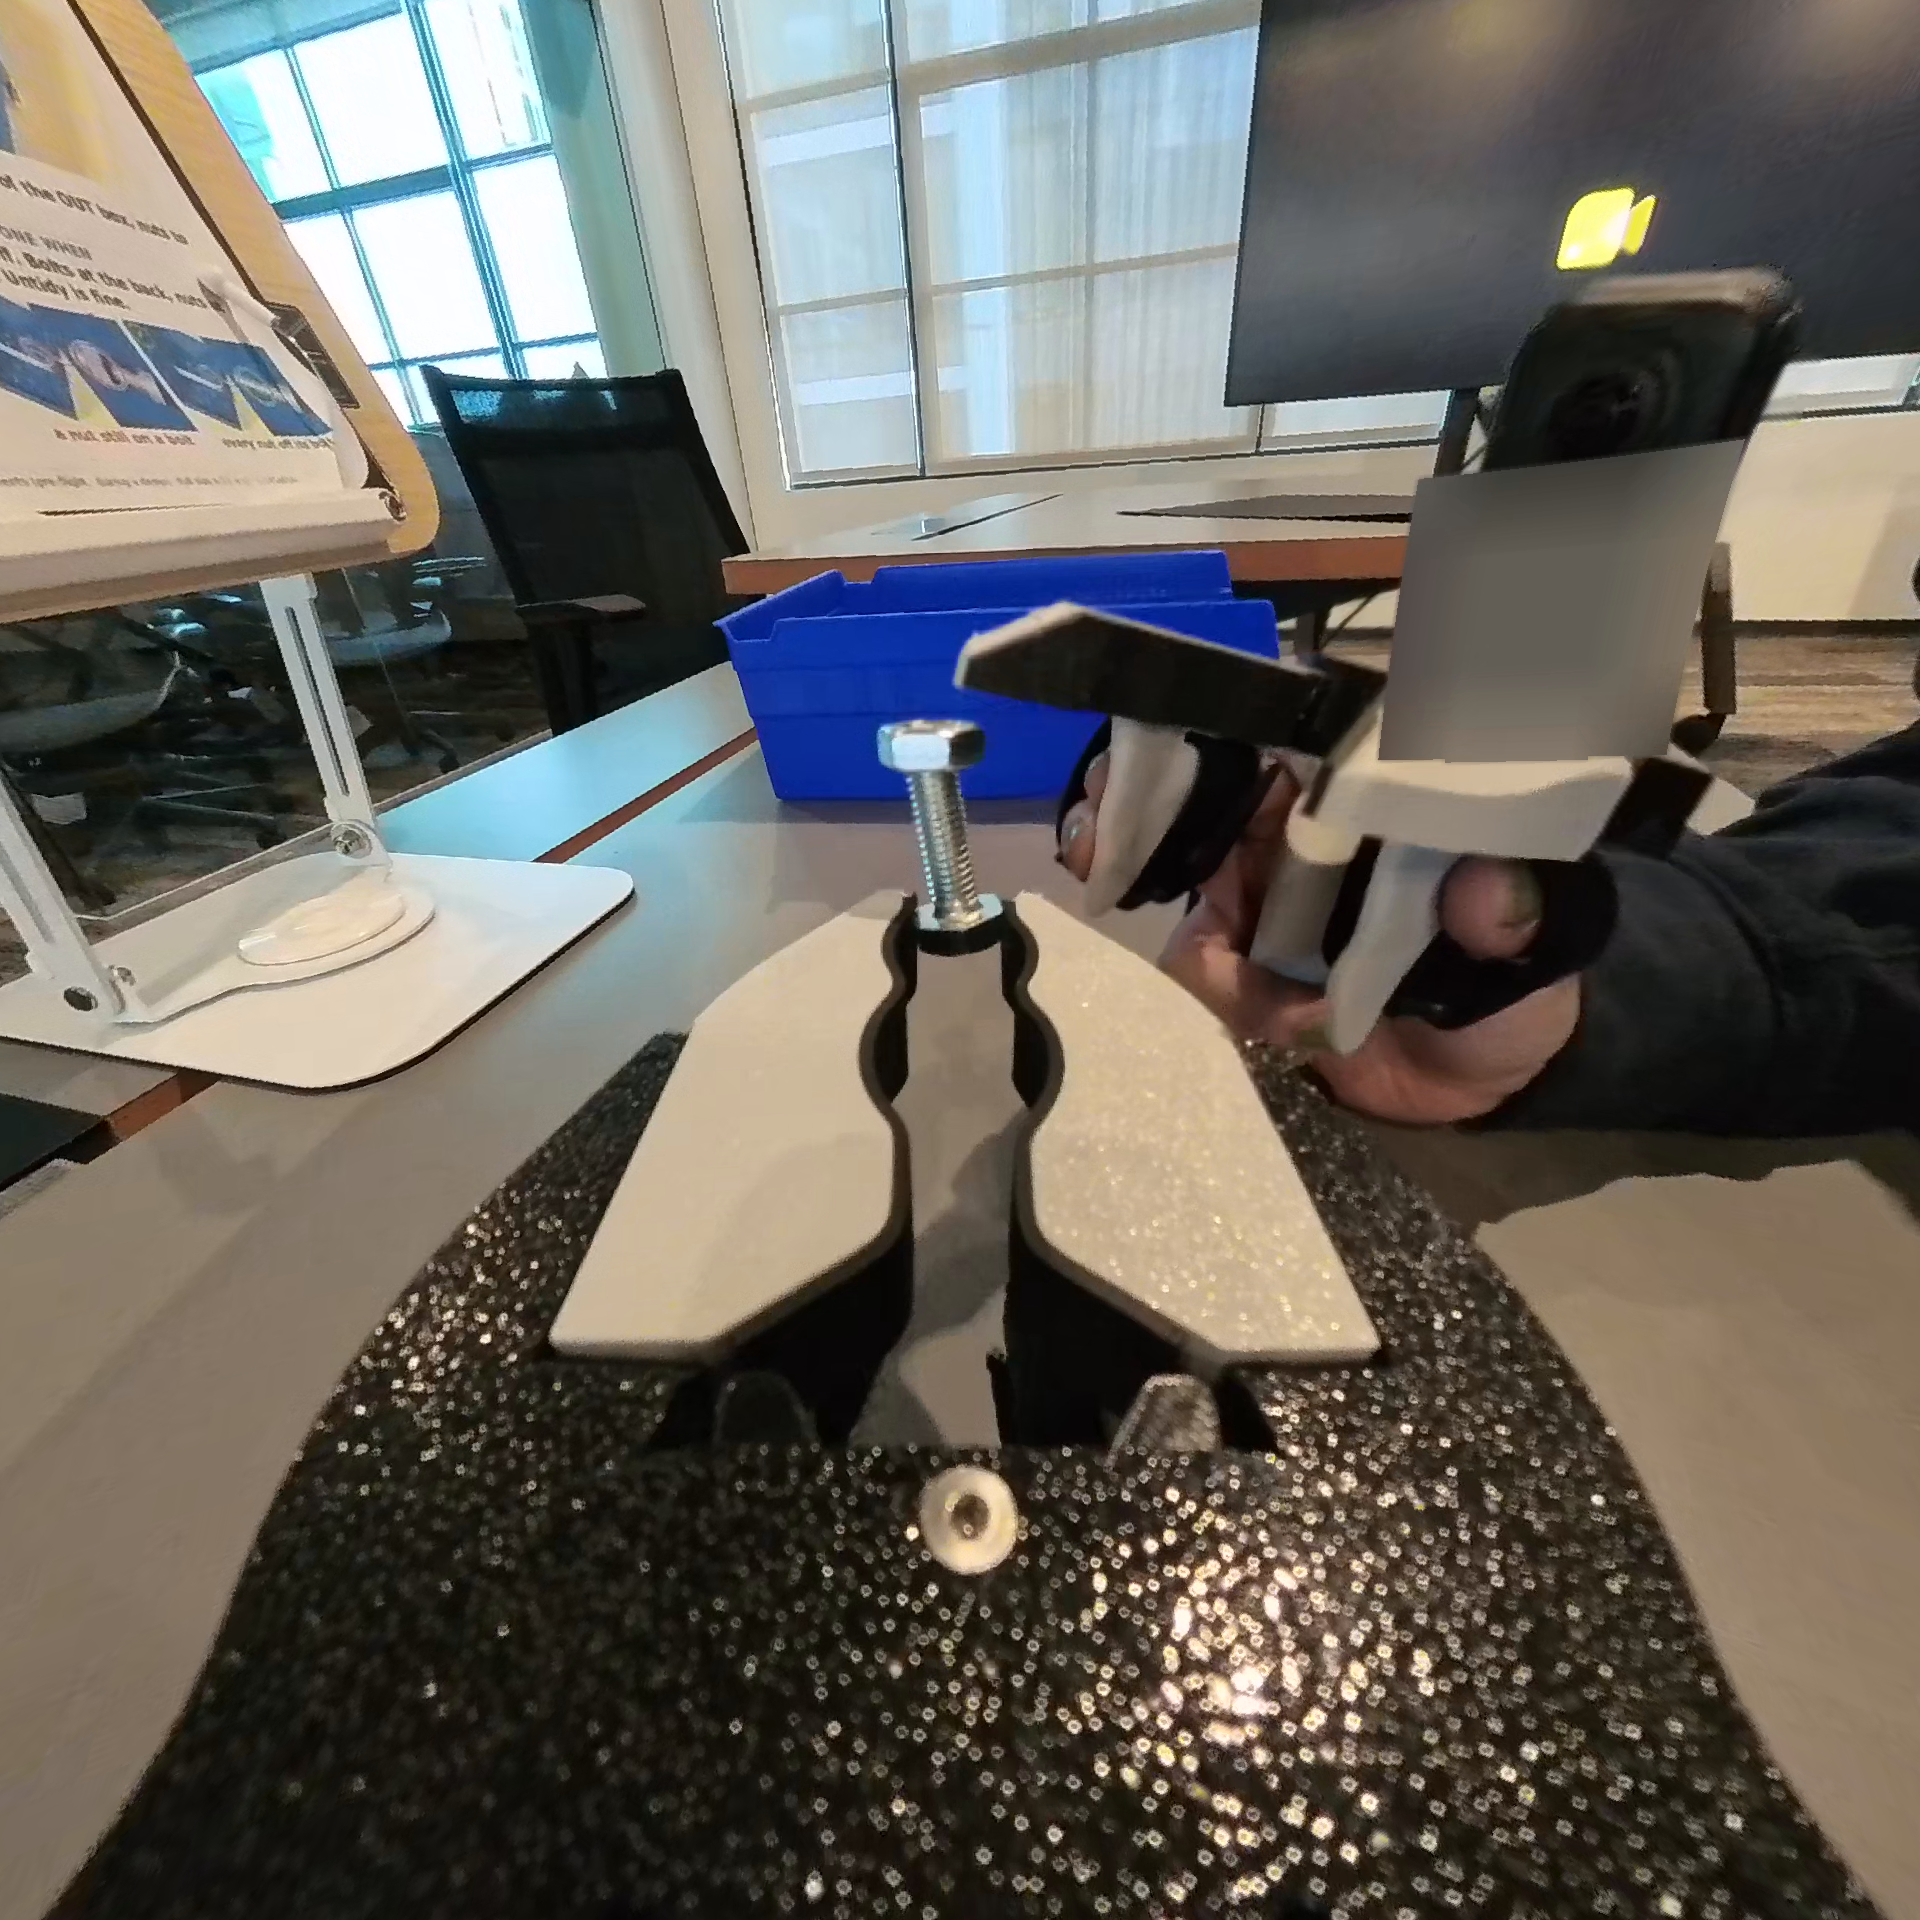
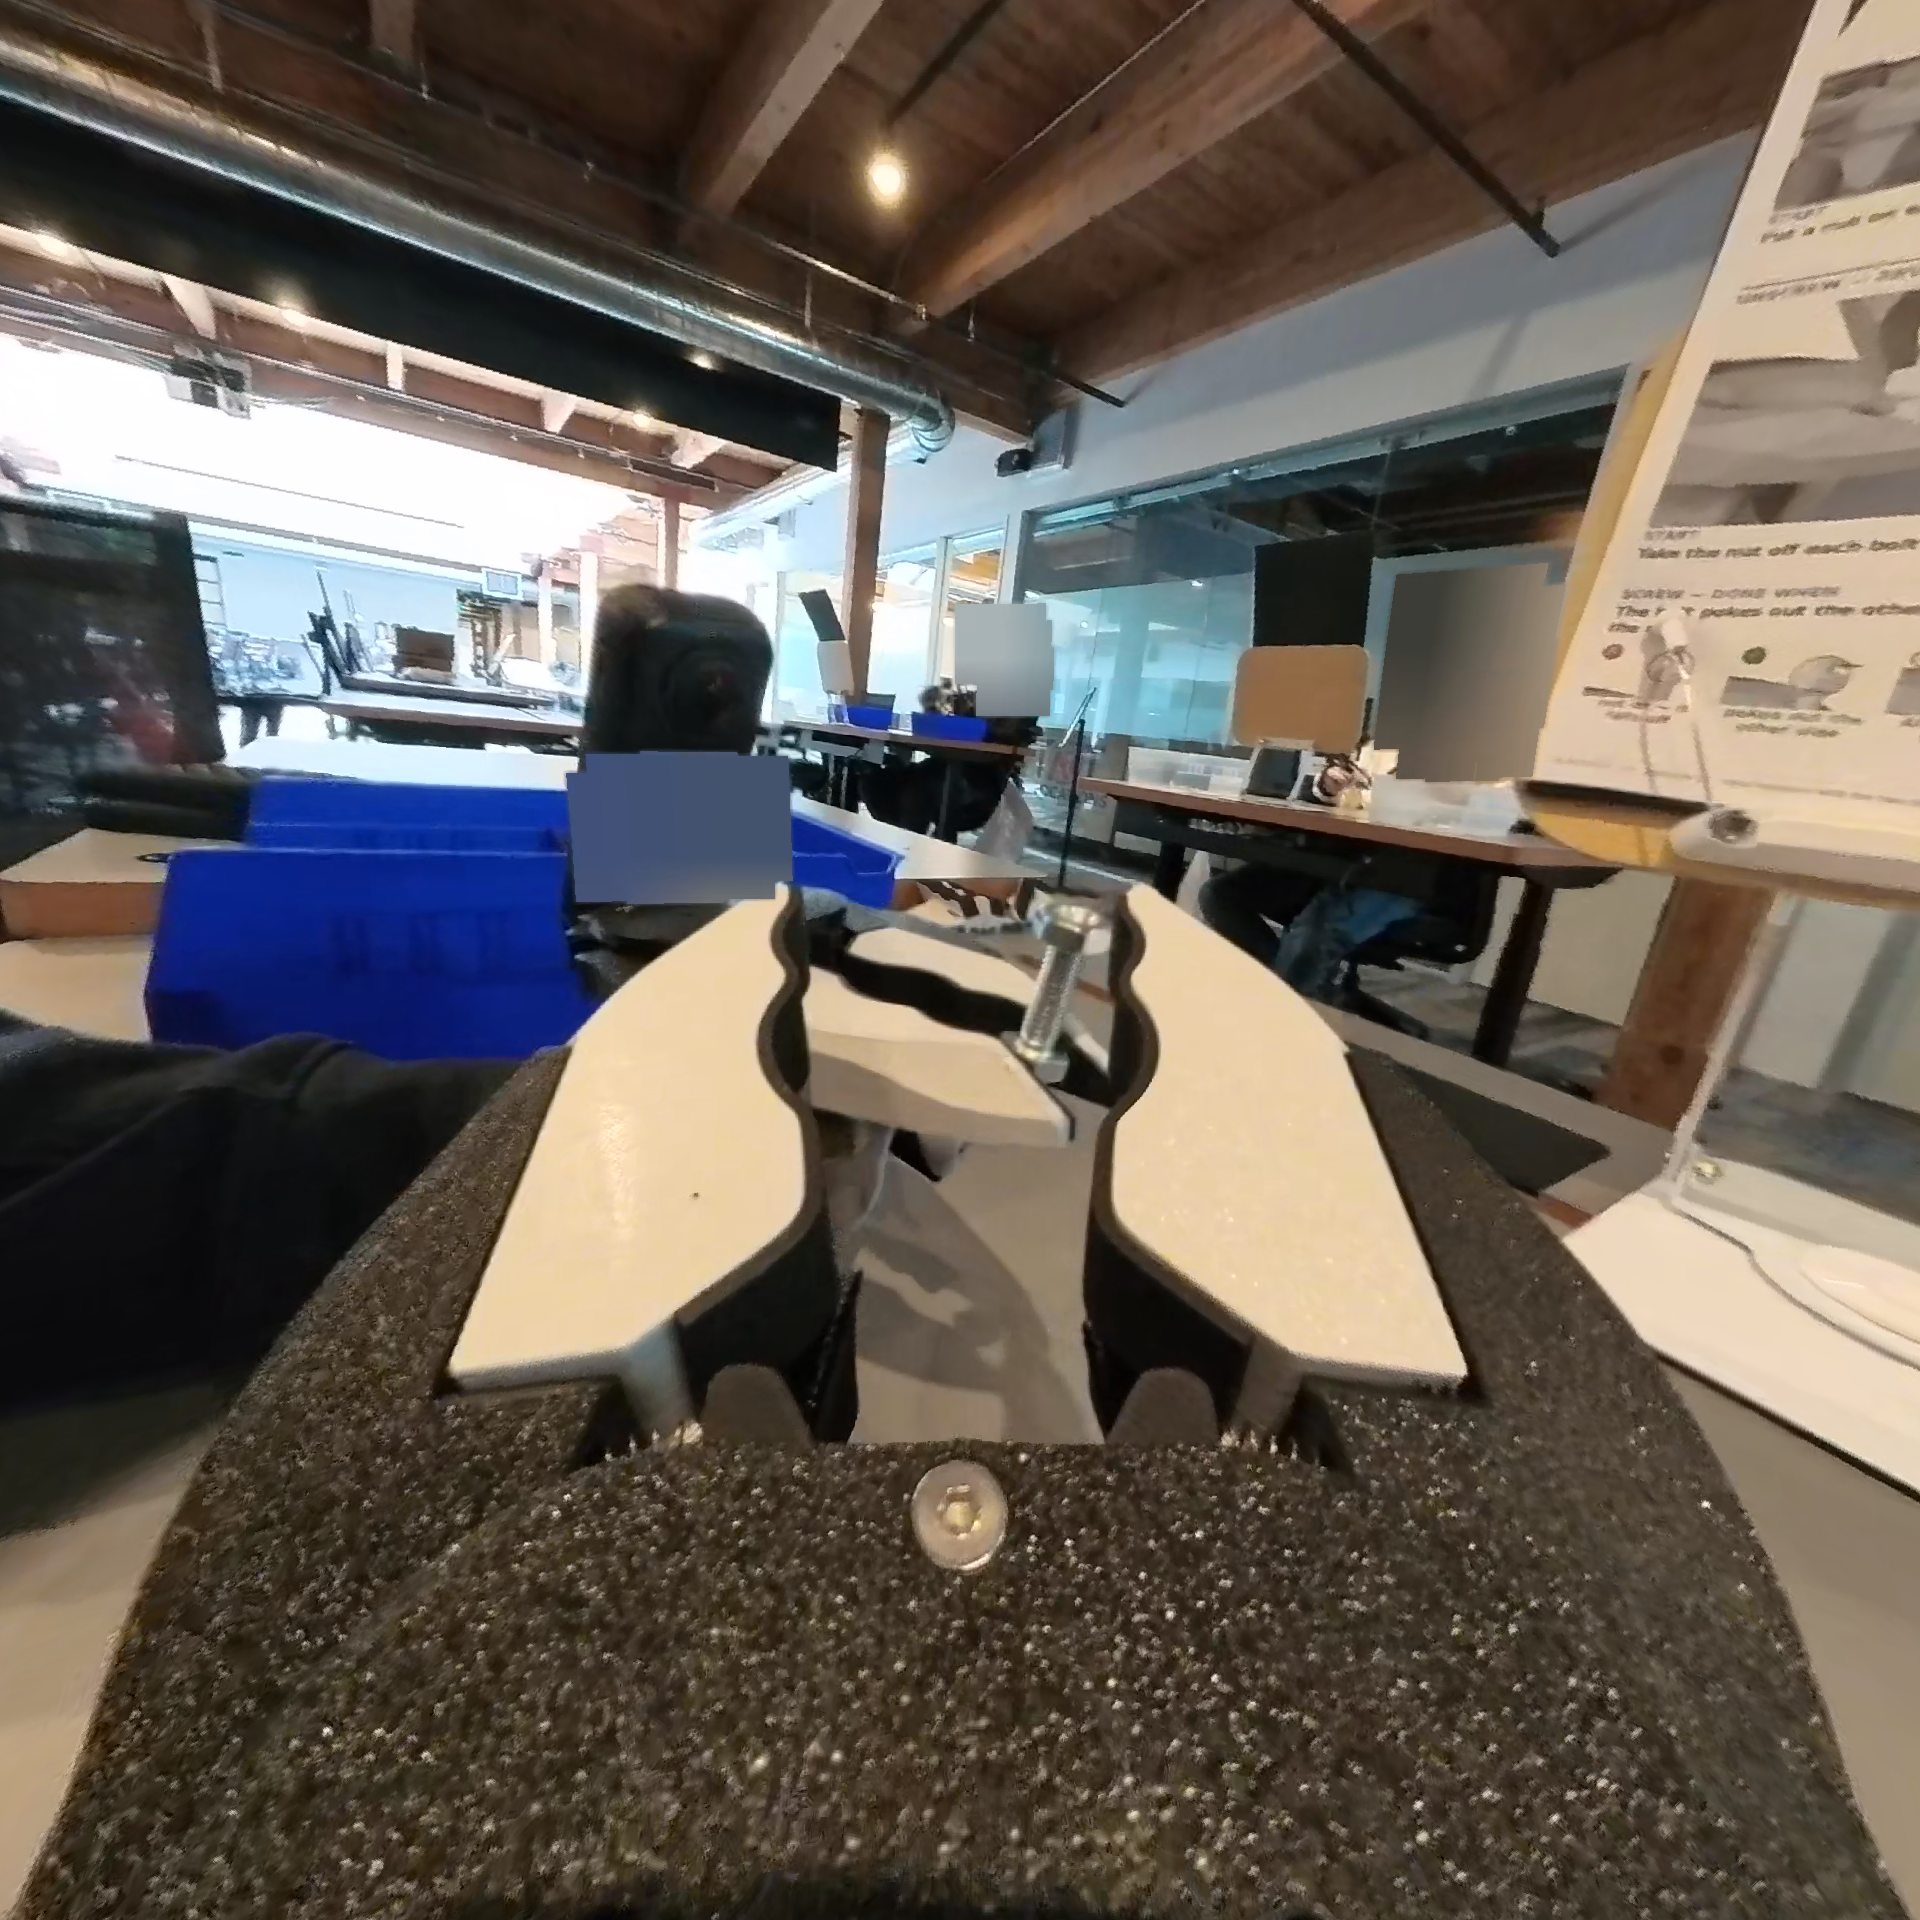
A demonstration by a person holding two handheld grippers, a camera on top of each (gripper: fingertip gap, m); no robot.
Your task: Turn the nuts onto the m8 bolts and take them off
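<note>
Nut (image 1: 954, 914) pinched in left tool (image 1: 956, 928), bolt (image 1: 932, 821) upright above it, head up (blue bin behind). Right tool (image 2: 954, 935) wide open, empty, straddling bolt.

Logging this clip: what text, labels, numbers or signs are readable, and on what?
Instruction sheet on the stand: printed lines and captions; not transcribed here.
Screen: a yellow camera icon, no words.
Bolt, blue bin: no marking legible.
</note>
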